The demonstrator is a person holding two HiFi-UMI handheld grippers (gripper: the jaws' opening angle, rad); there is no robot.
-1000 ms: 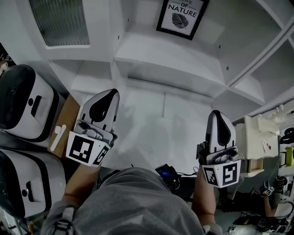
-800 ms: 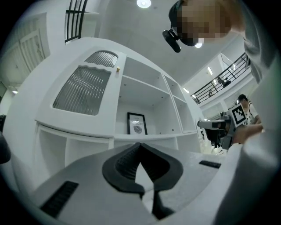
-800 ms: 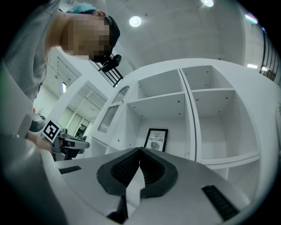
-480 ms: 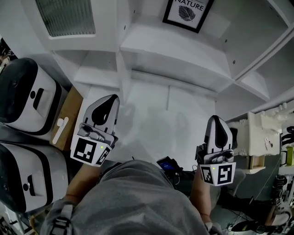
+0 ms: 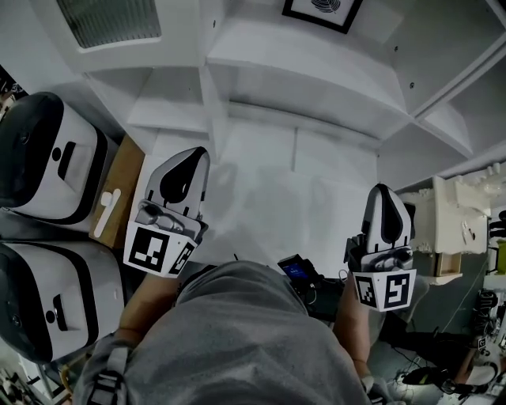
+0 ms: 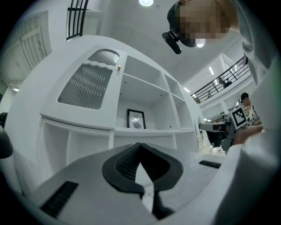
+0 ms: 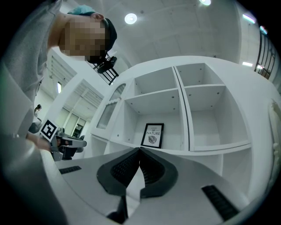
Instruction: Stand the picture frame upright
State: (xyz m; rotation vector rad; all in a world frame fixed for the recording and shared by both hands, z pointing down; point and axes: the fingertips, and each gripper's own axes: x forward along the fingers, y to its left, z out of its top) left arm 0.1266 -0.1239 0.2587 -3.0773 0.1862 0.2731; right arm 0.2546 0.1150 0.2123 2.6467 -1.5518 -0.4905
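A black-framed picture [image 7: 153, 135] with a leaf print stands upright at the back of a white shelf compartment [image 7: 160, 148]. It also shows small in the left gripper view [image 6: 136, 119] and cut off at the head view's top edge [image 5: 320, 11]. My left gripper [image 5: 192, 156] is shut and empty, held low in front of the shelf unit. My right gripper [image 5: 385, 193] is likewise shut with nothing in it, further right. Both are well short of the frame.
The white shelf unit [image 5: 300, 71] fills the view ahead, with a ribbed-glass door [image 5: 111, 20] at upper left. Two white-and-black appliances [image 5: 47, 166] sit at left beside a wooden board [image 5: 118, 198]. A cluttered white stand [image 5: 451, 229] is at right.
The head view has dropped, so the picture frame slid up to the top edge. Both grippers stayed shut and drew slightly back from the shelf.
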